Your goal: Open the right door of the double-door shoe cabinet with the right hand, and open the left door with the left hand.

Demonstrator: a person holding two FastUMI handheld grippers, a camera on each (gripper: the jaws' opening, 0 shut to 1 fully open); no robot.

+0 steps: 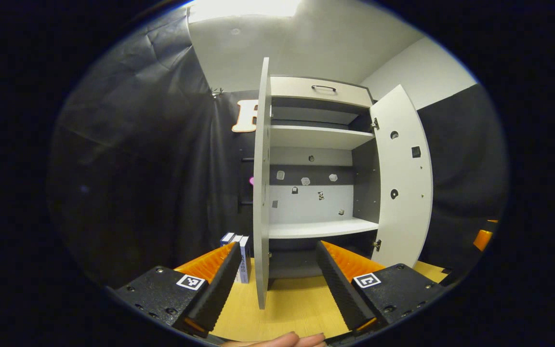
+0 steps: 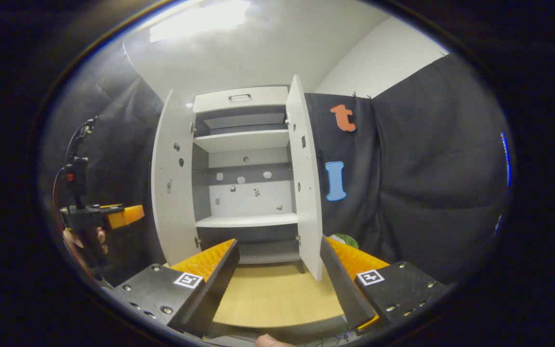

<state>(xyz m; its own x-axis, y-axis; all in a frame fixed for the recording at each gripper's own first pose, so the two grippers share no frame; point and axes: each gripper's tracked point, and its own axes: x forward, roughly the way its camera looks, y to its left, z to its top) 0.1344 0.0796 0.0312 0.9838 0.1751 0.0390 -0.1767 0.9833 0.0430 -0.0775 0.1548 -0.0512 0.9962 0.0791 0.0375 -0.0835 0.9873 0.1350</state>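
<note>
Both doors stand swung wide: left door (image 1: 261,193) edge-on at 12 o'clock, right door (image 2: 305,178) ajar likewise, shoe cabinet (image 2: 244,193) shelves bare. Left gripper (image 1: 276,279) and right gripper (image 2: 277,279) hang back, jaws spread, holding nothing. Task looks finished, probably.

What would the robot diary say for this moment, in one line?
left door: open | right door: open | left gripper: open, empty | right gripper: open, empty | shelves: bare

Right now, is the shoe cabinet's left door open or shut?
Open. The white left door is swung out from the white double-door shoe cabinet, baring its shelves; in the left gripper view it stands edge-on.
</note>
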